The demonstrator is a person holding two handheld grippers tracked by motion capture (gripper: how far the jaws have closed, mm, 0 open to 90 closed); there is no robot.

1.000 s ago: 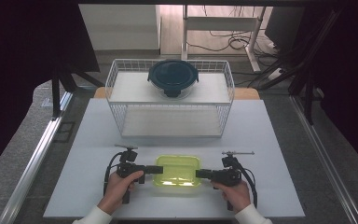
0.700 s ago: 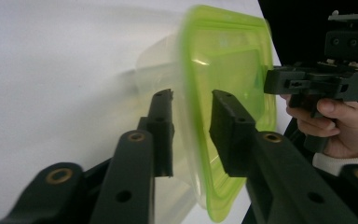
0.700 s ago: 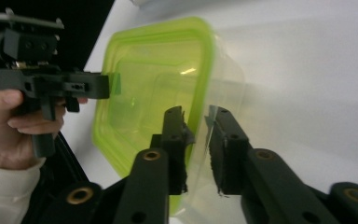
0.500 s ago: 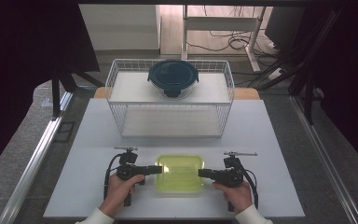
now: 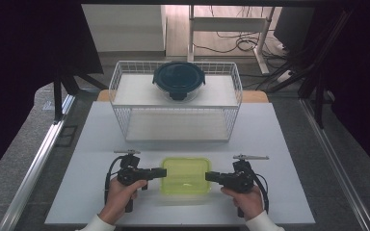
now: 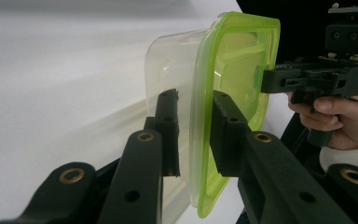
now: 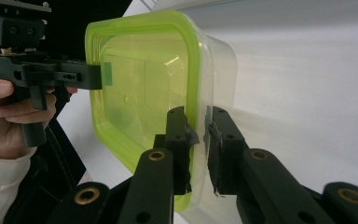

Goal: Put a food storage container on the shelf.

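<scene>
Green-lidded box held between both tongs at the near edge of the desk.

The box lay between the left tongs and the right tongs, its long axis running side to side from one to the other, so both hands were equally near and each met a short end. In the left gripper view the left tongs were pinching the green rim of the lid, one jaw on each face of it; in the right gripper view the right tongs pinched the opposite rim likewise. The wire basket with a dark round lidded bowl on top stood well beyond, straight ahead across the desk.
</scene>
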